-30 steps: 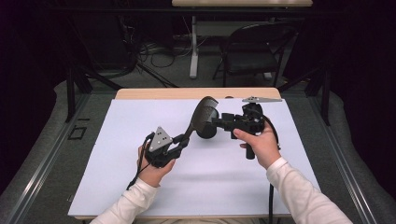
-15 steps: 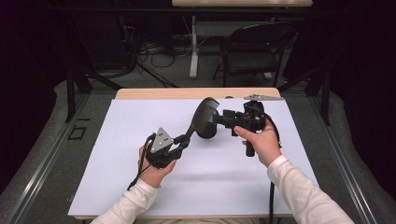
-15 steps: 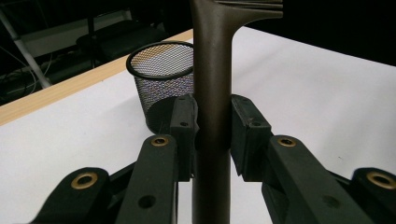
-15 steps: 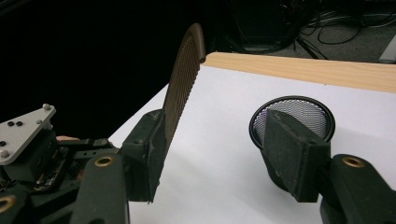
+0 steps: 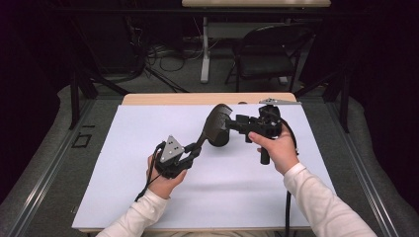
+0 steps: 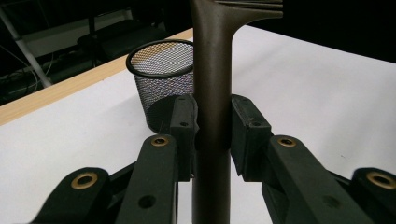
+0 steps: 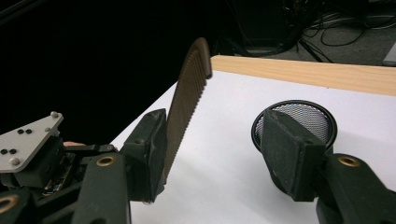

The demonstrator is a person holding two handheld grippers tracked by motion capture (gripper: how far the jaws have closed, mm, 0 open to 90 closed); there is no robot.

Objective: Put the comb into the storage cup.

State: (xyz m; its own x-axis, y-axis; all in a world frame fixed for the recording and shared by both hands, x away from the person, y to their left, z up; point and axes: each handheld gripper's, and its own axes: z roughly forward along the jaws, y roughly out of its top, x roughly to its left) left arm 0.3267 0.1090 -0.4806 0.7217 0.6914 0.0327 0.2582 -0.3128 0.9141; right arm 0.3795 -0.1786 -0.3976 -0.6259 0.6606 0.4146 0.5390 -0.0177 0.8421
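A dark brown comb [image 6: 212,93] stands up between the jaws of my left gripper [image 6: 212,122], which is shut on its handle. In the high view the left gripper [image 5: 192,150] sits left of centre and the comb [image 5: 200,140] slants up and right from it. My right gripper [image 5: 236,123] points left at the comb's upper end. In the right gripper view the toothed part of the comb [image 7: 187,93] lies along the inner face of one jaw, the other jaw stands well apart, and the right gripper [image 7: 219,144] is open. A black mesh cup [image 7: 303,114] [image 6: 161,70] [image 5: 220,134] stands upright on the table just behind the comb.
A white sheet [image 5: 123,187] covers the table, and a bare wooden strip [image 5: 163,98] runs along the far edge. Beyond the table stand a folding chair [image 5: 267,54] and a table leg among floor cables. Both forearms wear white sleeves.
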